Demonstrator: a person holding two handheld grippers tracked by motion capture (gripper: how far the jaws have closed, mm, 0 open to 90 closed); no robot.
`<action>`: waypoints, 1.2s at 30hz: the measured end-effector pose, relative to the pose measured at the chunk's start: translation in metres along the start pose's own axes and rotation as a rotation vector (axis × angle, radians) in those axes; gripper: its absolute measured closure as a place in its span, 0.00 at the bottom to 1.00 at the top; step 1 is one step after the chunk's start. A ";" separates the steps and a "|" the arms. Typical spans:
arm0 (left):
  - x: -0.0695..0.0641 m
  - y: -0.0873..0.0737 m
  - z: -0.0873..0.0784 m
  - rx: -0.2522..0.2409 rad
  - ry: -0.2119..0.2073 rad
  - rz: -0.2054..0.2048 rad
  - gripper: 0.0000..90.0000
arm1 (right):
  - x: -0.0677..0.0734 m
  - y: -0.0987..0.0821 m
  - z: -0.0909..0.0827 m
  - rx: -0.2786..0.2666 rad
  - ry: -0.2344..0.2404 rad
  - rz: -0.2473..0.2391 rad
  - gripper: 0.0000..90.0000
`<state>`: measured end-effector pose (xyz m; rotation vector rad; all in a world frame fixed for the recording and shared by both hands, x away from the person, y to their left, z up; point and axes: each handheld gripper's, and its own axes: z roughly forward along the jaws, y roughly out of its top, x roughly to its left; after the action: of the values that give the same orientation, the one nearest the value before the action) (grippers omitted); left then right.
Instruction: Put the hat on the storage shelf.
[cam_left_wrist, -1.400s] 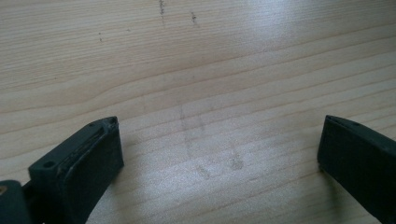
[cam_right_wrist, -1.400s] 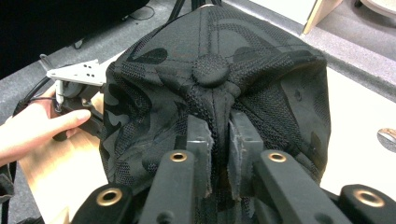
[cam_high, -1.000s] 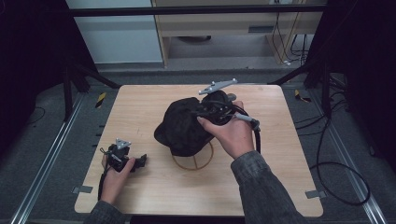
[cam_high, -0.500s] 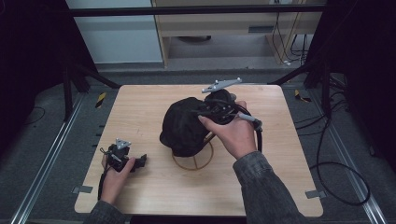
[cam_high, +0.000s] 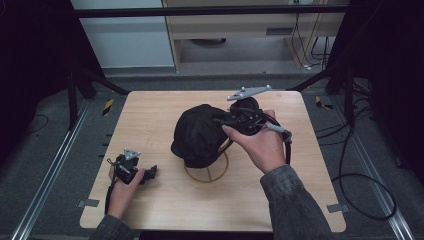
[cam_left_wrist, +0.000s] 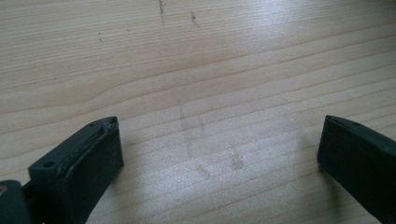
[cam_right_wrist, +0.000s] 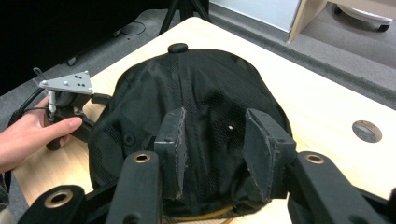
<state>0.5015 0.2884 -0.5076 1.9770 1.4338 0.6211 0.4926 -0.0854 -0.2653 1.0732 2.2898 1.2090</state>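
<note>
Black cap draped over a wire stand near the middle of the counter, crown button toward the far edge. Right gripper at the cap's right side, jaws just been opening, set partly apart with the mesh fabric between them, pads not seen pressing it. Left gripper resting low on the counter's near-left part, well apart from the cap, jaws spread wide over bare wood.

The black cap hid most of the wire stand beneath it; in the right gripper view, the stand's wire barely peeked below the cap's hem
</note>
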 end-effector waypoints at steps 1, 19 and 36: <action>0.000 0.000 0.000 -0.001 0.000 0.000 0.00 | -0.001 -0.001 -0.001 0.000 -0.002 0.000 0.65; 0.000 0.000 0.000 -0.002 0.000 0.000 0.00 | -0.018 -0.013 -0.021 0.011 -0.037 0.020 0.59; 0.000 0.000 0.000 -0.002 0.000 0.000 0.00 | -0.032 -0.024 -0.035 0.007 -0.071 0.048 0.46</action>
<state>0.5016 0.2884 -0.5078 1.9752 1.4325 0.6225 0.4819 -0.1377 -0.2657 1.1614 2.2291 1.1625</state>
